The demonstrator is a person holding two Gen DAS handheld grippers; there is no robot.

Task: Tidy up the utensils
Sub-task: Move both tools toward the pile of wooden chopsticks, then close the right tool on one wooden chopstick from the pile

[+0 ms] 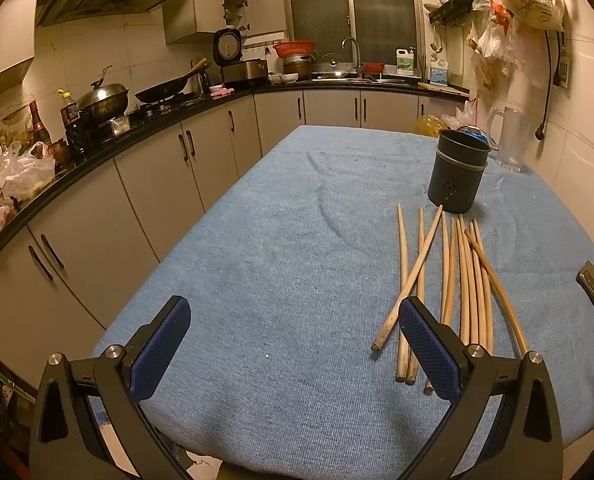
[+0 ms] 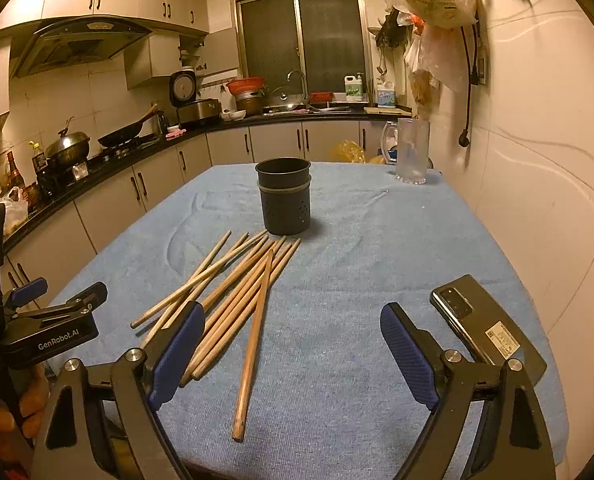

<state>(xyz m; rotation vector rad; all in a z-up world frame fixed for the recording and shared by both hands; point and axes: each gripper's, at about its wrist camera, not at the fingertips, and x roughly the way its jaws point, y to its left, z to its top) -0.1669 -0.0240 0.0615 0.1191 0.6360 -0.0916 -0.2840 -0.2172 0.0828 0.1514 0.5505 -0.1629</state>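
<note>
Several wooden chopsticks (image 1: 453, 280) lie loose on the blue tablecloth (image 1: 281, 248), fanned out in front of a dark grey perforated utensil holder (image 1: 459, 170). They show in the right wrist view too, chopsticks (image 2: 233, 292) and holder (image 2: 285, 196). My left gripper (image 1: 293, 316) is open and empty above the near table edge, its right finger beside the chopstick ends. My right gripper (image 2: 293, 328) is open and empty, with the chopsticks between and ahead of its fingers. The left gripper (image 2: 57, 300) also shows at the left of the right wrist view.
A black phone (image 2: 485, 328) lies on the cloth at the near right. A clear plastic jug (image 2: 411, 152) stands at the far right corner by the wall. A kitchen counter (image 1: 97, 152) with pans and bottles runs along the left.
</note>
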